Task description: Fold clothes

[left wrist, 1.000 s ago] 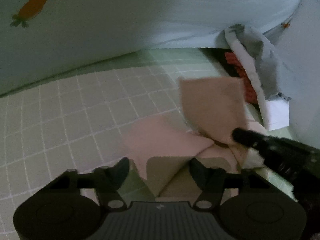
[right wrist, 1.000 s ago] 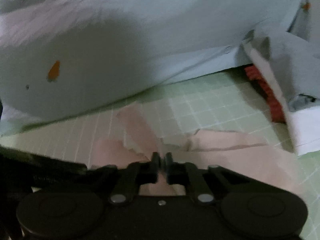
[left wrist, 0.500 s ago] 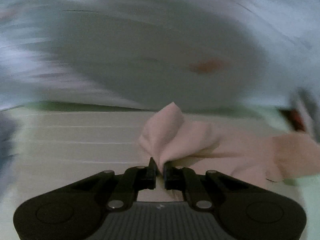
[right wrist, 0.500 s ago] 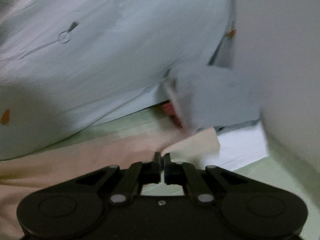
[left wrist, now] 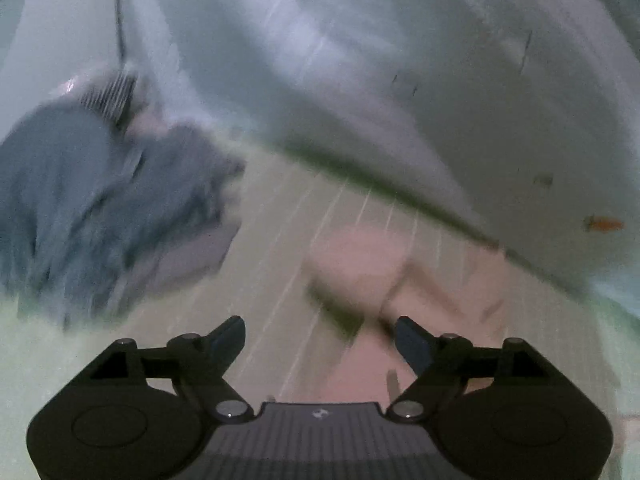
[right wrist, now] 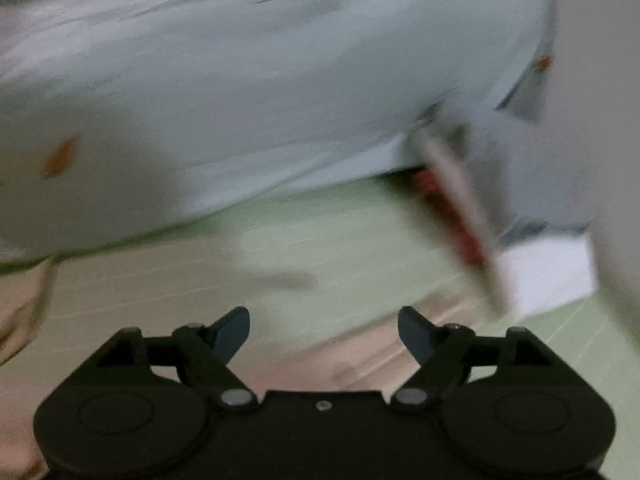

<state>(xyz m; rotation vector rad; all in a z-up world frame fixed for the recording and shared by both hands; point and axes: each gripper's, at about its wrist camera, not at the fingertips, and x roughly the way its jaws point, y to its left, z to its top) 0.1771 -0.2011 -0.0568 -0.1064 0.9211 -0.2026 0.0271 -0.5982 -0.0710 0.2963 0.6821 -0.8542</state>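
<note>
A pale pink garment [left wrist: 360, 264] lies folded on the green checked sheet [left wrist: 276, 216], blurred by motion. My left gripper [left wrist: 320, 338] hovers over its near edge with the jaws opening wide and nothing pinched between them. In the right wrist view the same pink garment [right wrist: 360, 356] runs as a strip under my right gripper [right wrist: 323, 332], whose jaws are also opening, with the cloth lying loose below them.
A light blue quilt with carrot prints [left wrist: 400, 80] bulks along the far side. A heap of grey-blue clothes [left wrist: 100, 208] sits at the left. A red item [right wrist: 448, 204] and a white and grey folded stack [right wrist: 548, 272] lie at the right.
Both grippers were shut on the pink garment half a second ago and have now let it go, jaws spread wide. The left gripper has swung left, bringing the grey-blue heap into view.
</note>
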